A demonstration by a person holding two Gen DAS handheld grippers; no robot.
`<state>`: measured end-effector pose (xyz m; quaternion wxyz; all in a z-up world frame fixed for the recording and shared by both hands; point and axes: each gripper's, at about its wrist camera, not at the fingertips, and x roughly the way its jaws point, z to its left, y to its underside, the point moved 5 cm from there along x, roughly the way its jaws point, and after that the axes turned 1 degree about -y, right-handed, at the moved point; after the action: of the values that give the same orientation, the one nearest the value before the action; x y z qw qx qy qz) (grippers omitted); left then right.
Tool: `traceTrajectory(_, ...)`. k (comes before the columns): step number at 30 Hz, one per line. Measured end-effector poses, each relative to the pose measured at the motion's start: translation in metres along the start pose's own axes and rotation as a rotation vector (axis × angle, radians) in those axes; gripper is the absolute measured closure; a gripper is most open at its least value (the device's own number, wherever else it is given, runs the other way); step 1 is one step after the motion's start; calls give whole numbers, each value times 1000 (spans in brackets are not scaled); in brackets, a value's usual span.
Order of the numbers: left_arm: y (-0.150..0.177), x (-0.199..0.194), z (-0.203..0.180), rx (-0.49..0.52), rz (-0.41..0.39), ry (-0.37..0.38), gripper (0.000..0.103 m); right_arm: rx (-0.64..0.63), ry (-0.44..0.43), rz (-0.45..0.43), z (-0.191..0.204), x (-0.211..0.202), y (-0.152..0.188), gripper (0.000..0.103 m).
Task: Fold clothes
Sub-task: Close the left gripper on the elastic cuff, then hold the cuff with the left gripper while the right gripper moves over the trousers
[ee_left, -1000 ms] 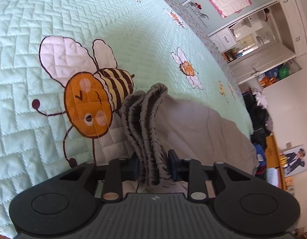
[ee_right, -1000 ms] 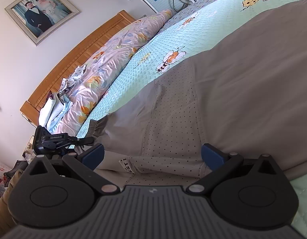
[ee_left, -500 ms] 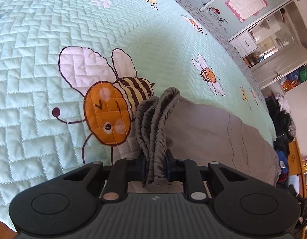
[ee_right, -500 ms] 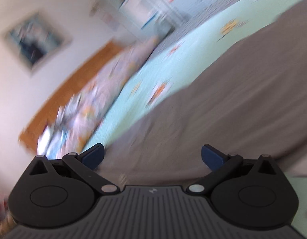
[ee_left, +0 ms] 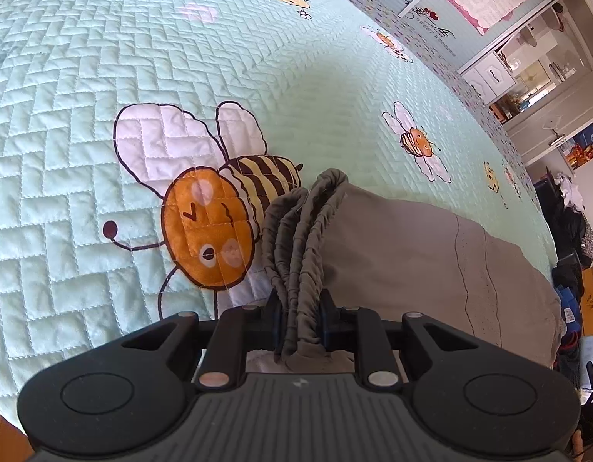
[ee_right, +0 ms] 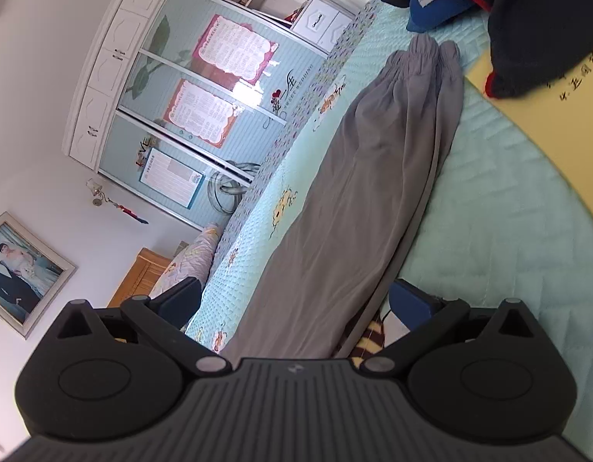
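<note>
On the bed (ee_left: 84, 115), grey trousers (ee_right: 354, 200) lie stretched toward its far edge. The left gripper (ee_left: 299, 317) pinches the bunched waistband (ee_left: 296, 238); the right gripper (ee_right: 296, 300) hangs wide, empty. Soft, limp cloth: best gripped at hems.

Mint quilted bedspread (ee_left: 104, 77) with bee print (ee_left: 207, 227) (cartoon style); glass-front wardrobe (ee_right: 204, 88), framed photo (ee_right: 15, 269) on wall, yellow sheet (ee_right: 546, 123), dark clothes pile (ee_right: 535, 19).

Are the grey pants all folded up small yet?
Not yet. The grey pants lie stretched long on the bed, legs stacked; their bunched waistband is pinched.
</note>
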<state>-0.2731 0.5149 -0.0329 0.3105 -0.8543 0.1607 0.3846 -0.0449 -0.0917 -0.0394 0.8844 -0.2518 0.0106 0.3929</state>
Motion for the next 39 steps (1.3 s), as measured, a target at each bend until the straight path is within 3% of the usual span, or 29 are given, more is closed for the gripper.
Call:
traceTrajectory(6,-3,-17,-10,21,-62,41,82,-8,2,7,-4,2,0,0)
traceTrajectory(10,-4,-31,-29,96,-104,91,82,-5,-8,28,4,7,3,0)
traceTrajectory(13,-2,-33,-35,131,-89,101,80,-8,-103,157,24,29,24,0)
traceTrajectory(17,8,-29,-25,120,-70,77,80,-25,-268,406,71,75,86,0)
traceTrajectory(20,13,-27,-13,87,-70,71,80,93,-404,565,95,104,131,0)
traceTrajectory(23,15,-27,-8,75,-80,84,80,193,-458,654,112,128,166,0)
traceTrajectory(28,13,-28,-10,60,-104,127,77,267,-455,677,117,144,197,0)
traceTrajectory(30,12,-27,-9,39,-109,154,75,228,-420,758,115,148,214,1)
traceTrajectory(34,12,-27,-3,-28,-111,229,72,135,-455,770,124,136,216,1)
traceTrajectory(39,17,-26,-6,40,-117,143,72,135,-469,764,140,130,210,0)
